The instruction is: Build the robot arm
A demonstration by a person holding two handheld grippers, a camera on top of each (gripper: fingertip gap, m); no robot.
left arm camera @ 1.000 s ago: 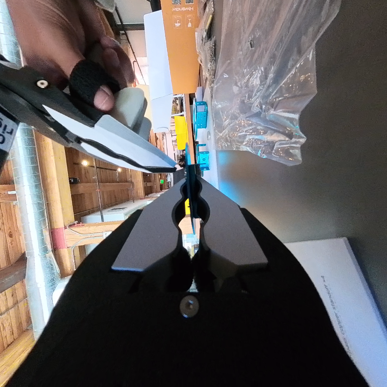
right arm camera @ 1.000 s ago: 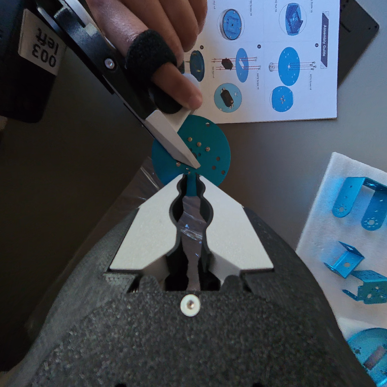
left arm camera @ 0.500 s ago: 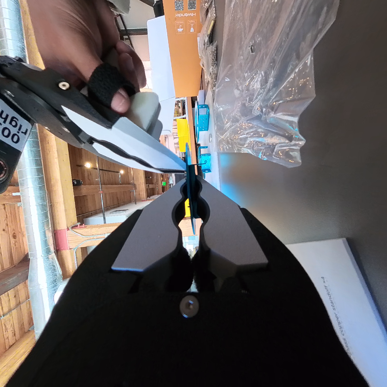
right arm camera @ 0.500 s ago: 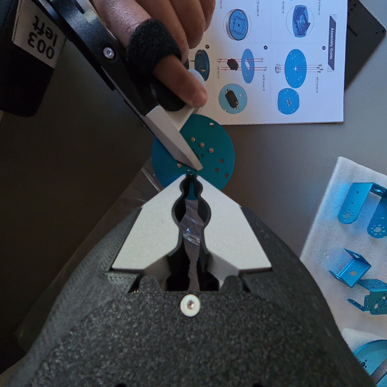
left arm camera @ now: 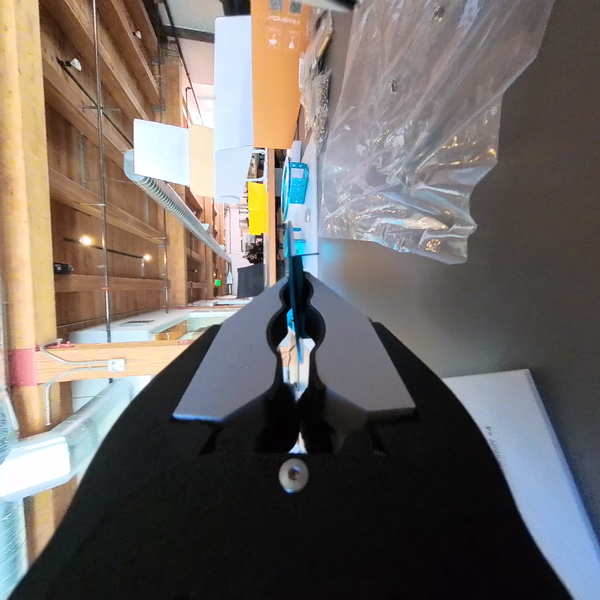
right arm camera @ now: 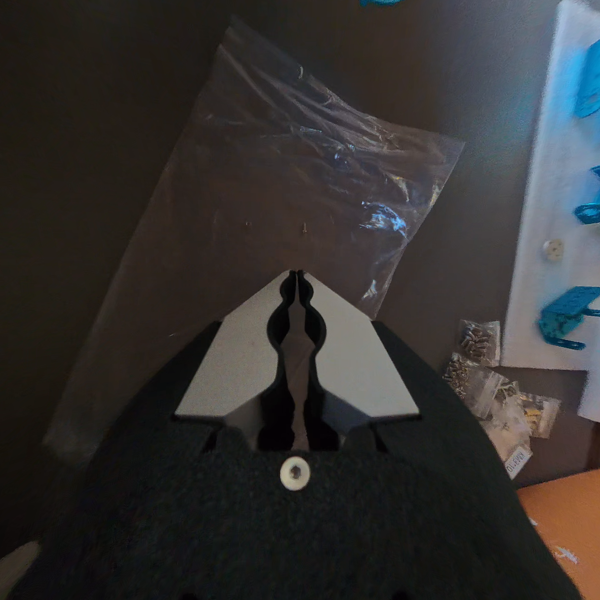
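Observation:
My left gripper [left arm camera: 297,276] is shut on a round blue metal plate [left arm camera: 294,302], held on edge between the jaws above the dark table. A thin pin [left arm camera: 308,254] sticks out of the plate toward the table. My right gripper [right arm camera: 297,272] is shut with nothing visible between its tips. It hovers over a clear plastic bag [right arm camera: 292,162] lying on the table, with small screws [right arm camera: 304,228] just beyond the tips. The bag also shows in the left wrist view [left arm camera: 406,146]. Neither view shows the other gripper.
A white foam sheet [right arm camera: 532,292] with several blue brackets [right arm camera: 565,318] lies right of the bag. Small bags of screws [right arm camera: 487,373] and an orange box corner [right arm camera: 568,519] are at lower right. A white booklet [left arm camera: 519,470] and an orange box [left arm camera: 276,81] show in the left wrist view. The left gripper's tips are roughly 15 cm from the right gripper's.
My right gripper has pulled away from the blue plate and swung over the plastic bag; it has left the left wrist view. The left gripper still holds the plate.

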